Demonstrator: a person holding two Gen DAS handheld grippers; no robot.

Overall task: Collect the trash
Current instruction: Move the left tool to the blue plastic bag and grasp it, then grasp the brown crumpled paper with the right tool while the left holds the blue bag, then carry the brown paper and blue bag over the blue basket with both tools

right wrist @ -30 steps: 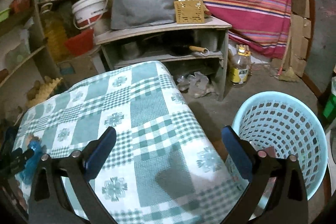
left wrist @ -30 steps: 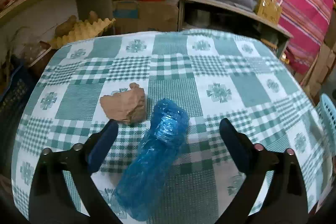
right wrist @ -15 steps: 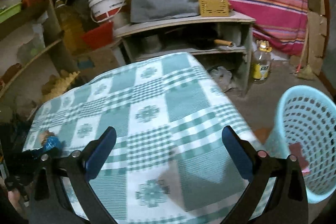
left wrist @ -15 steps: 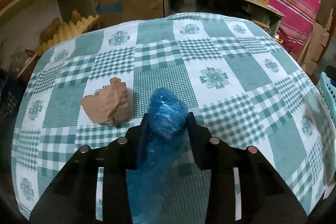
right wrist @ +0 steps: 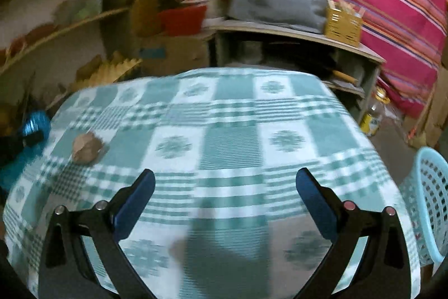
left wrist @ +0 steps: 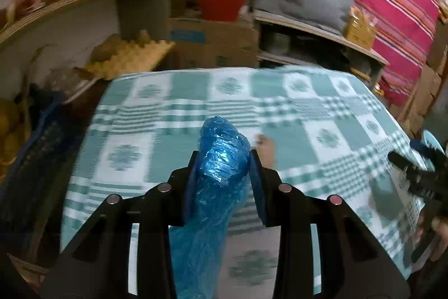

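Left gripper: your jaws clamp the blue bag.
Right gripper: yours gapes wide, holding nothing.
Right view only: brown wad far left, basket right.

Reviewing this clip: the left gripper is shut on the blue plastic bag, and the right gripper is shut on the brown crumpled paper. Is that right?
Not quite. The left gripper is indeed shut on the blue plastic bag, but the right gripper is open and empty. The right wrist view shows the brown crumpled paper lying on the checked tablecloth, apart from its fingers.
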